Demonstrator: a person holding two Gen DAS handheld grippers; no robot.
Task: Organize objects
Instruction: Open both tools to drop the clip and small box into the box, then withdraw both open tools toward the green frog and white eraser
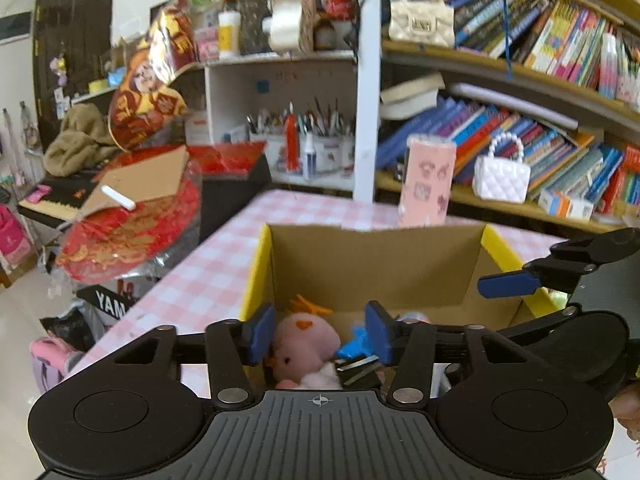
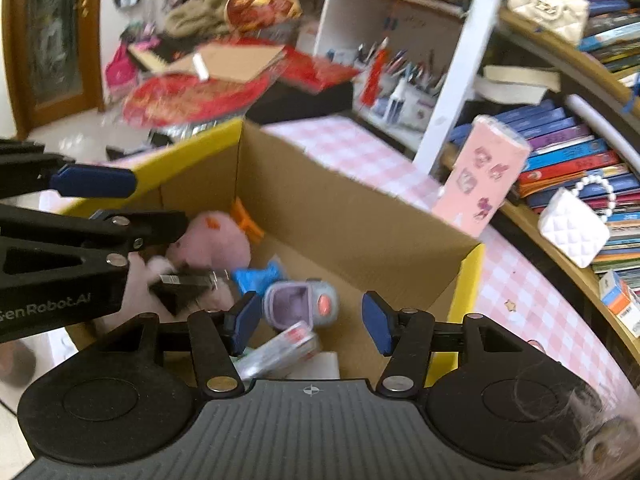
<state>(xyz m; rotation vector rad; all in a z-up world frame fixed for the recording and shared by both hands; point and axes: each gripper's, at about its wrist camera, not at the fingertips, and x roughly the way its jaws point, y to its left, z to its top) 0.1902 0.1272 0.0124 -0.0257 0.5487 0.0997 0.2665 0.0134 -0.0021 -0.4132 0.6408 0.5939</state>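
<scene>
A cluttered room with bookshelves (image 1: pixel 540 80) surrounds a table covered in a pink checked cloth (image 1: pixel 208 268). On the cloth stands an open cardboard box (image 1: pixel 376 256), the landmark here. Inside the box lie a pink plush toy (image 1: pixel 306 340), a blue item (image 2: pixel 256 276) beside it, a small purple-and-grey toy (image 2: pixel 300 304) and a clear packet (image 2: pixel 280 350). The left gripper (image 1: pixel 320 334) hangs over the box's near edge, its pads parted around the plush without pressing it. The right gripper (image 2: pixel 310 318) hovers above the box interior, spread and empty. Behind the box stands a pink carton (image 1: pixel 428 180).
</scene>
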